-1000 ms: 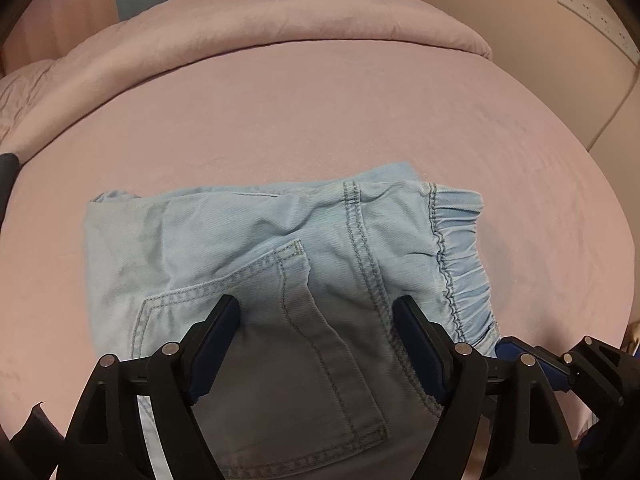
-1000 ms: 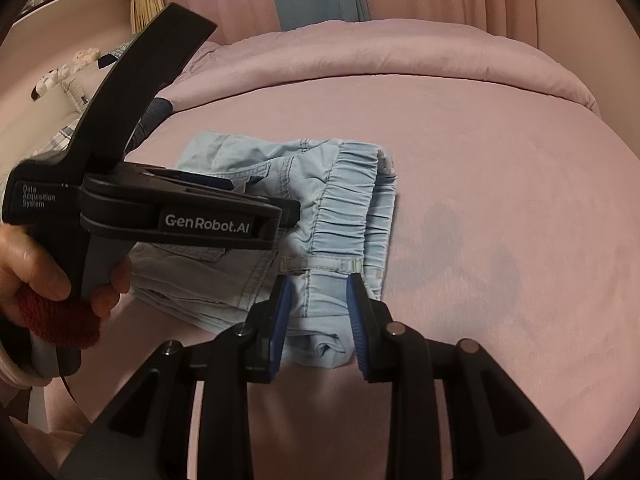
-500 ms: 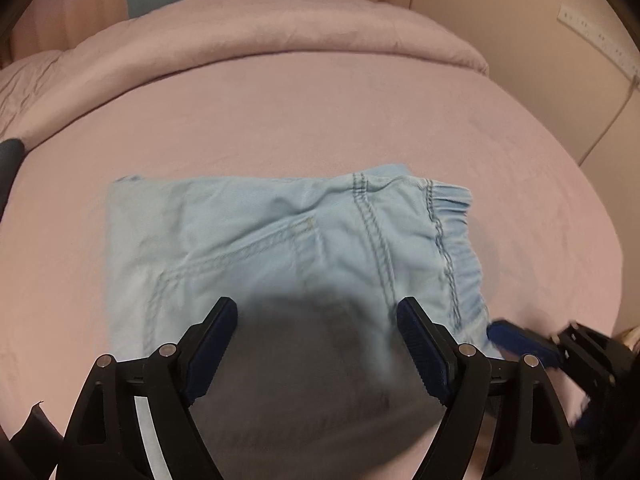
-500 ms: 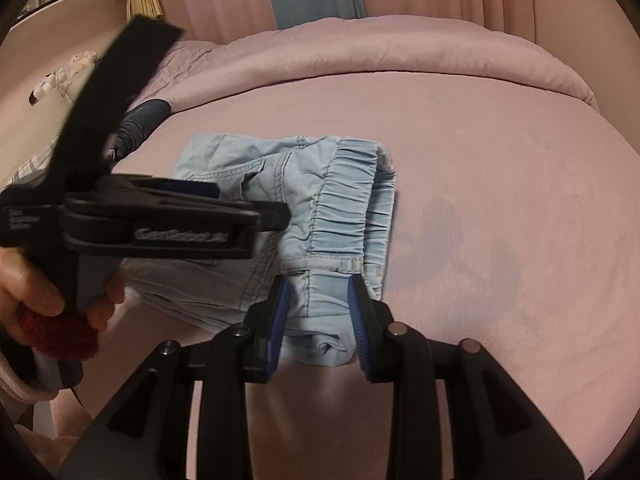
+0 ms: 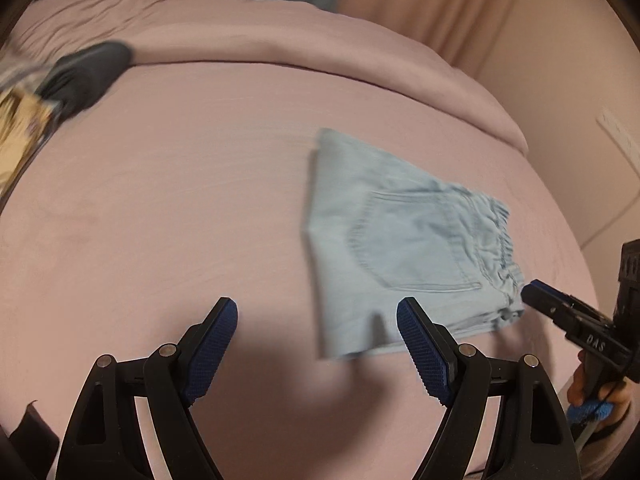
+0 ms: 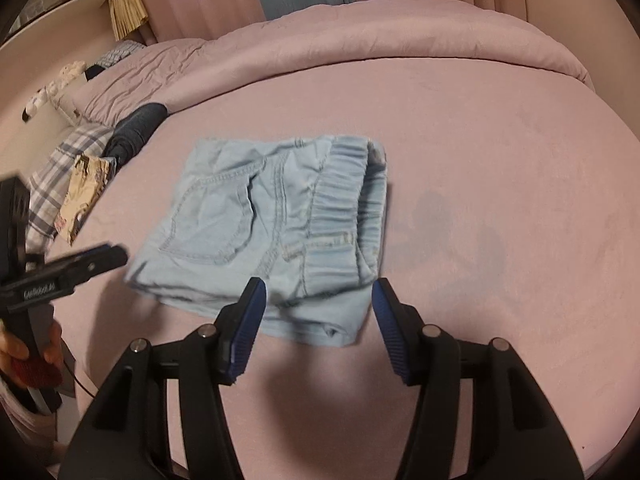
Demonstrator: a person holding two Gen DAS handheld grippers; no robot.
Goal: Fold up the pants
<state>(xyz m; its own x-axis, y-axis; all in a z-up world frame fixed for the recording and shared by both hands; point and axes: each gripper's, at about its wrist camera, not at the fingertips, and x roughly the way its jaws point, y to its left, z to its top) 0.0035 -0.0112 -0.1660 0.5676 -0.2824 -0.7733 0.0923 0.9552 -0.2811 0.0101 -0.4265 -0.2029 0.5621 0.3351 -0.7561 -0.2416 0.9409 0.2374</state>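
Observation:
Light-blue denim pants (image 6: pixel 260 220) lie folded into a small stack on the pink bed sheet (image 6: pixel 500 160), back pocket up, elastic waistband to the right. My right gripper (image 6: pixel 320 304) hangs over the stack's near waistband corner. Its jaws are opening; the corner lies between them, and neither of the pads (image 6: pixel 248 320) presses the cloth. In the left wrist view the pants (image 5: pixel 400 240) sit right of centre, blurred. My left gripper (image 5: pixel 318 328) is open over bare sheet at the stack's near left corner, holding nothing. Each view shows the other gripper at its edge: left (image 6: pixel 108 260), right (image 5: pixel 536 292).
A rolled pink duvet (image 6: pixel 360 40) runs along the far side of the bed. At the left edge lie a dark folded garment (image 6: pixel 136 132), a plaid cloth (image 6: pixel 60 160) and a patterned item (image 6: pixel 84 184). A wall (image 5: pixel 580 80) stands to the right.
My left gripper has swung left, from above the pants to bare sheet beside them. The right gripper's jaws have widened off the waistband corner they were pinching.

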